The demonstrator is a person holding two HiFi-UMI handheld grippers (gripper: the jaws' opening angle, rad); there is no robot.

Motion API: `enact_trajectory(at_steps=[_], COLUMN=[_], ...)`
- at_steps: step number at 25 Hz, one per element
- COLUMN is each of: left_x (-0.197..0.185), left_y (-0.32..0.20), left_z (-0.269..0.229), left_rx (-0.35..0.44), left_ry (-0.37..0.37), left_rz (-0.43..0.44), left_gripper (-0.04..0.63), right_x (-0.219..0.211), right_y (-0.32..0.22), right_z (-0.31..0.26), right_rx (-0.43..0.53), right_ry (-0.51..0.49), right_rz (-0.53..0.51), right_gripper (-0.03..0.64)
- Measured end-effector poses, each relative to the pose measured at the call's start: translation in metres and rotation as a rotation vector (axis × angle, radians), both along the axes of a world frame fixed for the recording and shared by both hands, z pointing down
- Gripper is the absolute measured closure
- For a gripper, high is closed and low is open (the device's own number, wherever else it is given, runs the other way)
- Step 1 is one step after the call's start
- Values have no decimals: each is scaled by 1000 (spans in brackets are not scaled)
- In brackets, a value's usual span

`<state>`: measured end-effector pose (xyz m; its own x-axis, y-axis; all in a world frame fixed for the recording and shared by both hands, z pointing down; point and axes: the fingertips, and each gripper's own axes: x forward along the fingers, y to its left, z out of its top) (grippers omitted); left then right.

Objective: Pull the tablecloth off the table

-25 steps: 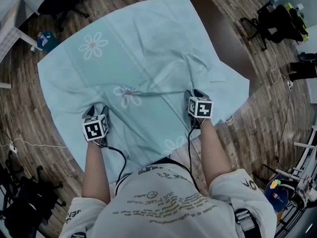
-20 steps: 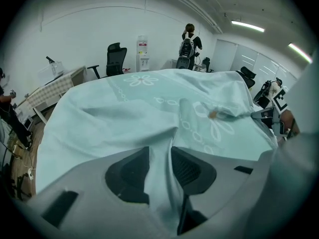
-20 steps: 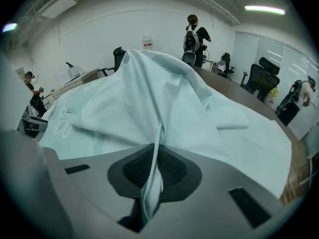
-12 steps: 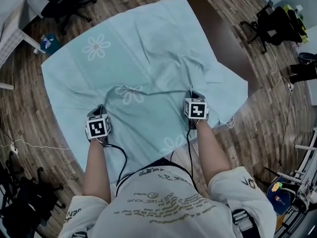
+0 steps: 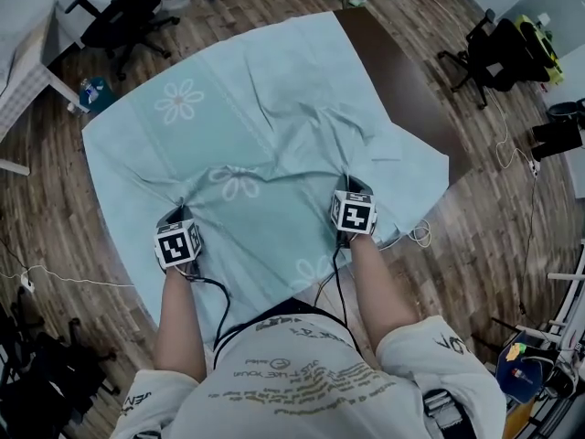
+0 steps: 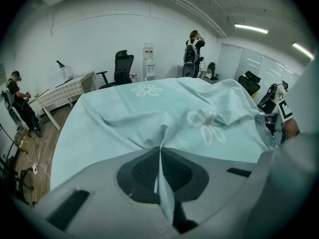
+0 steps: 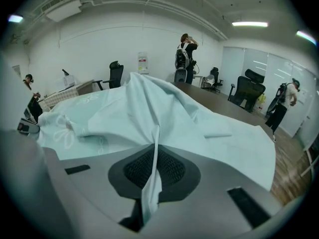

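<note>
A pale turquoise tablecloth (image 5: 256,126) with white flower prints covers most of a dark brown table (image 5: 407,80) and is rucked into folds toward me. My left gripper (image 5: 180,216) is shut on a pinch of the tablecloth (image 6: 160,148) near its front left. My right gripper (image 5: 349,190) is shut on another fold of the tablecloth (image 7: 154,143) near the front right. Both pinched folds run between the black pads (image 6: 142,171) and hang down behind them. The far right strip of the table lies bare.
Wooden floor surrounds the table. Black office chairs (image 5: 123,12) stand at the back left and at the right (image 5: 498,48). A person with a backpack (image 6: 192,51) stands beyond the table's far end. Cables (image 5: 55,277) trail on the floor at left.
Both grippers have closed on the cloth and drawn back toward me. The cloth has slid nearer and bunched into ridges between them, baring more of the table's far right side.
</note>
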<state>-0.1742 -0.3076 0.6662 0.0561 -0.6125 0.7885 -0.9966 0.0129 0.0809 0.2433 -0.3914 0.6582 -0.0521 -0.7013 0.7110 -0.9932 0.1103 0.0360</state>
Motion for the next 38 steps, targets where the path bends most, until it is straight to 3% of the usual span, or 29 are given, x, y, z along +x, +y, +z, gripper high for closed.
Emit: enact_trajectory(at_steps=[7, 17, 27, 32, 38], left_x=[7, 25, 62, 95, 122], left_y=[15, 38, 53, 49, 48], left_z=[-37, -108, -186, -233, -263], left_rx=[124, 274, 452, 546, 594], left_ry=[47, 43, 51, 68, 87], left_rz=[-81, -75, 1, 90, 150], left_gripper=[584, 584, 585, 586, 584], right_x=[-10, -37, -67, -76, -86], right_y=[17, 40, 64, 69, 79], right_z=[-47, -117, -200, -244, -286], right_rx=[122, 270, 457, 538, 610], right_ry=[18, -65, -113, -148, -171], right_rz=[-72, -142, -240, -266, -294], right_gripper=[601, 601, 602, 603, 601])
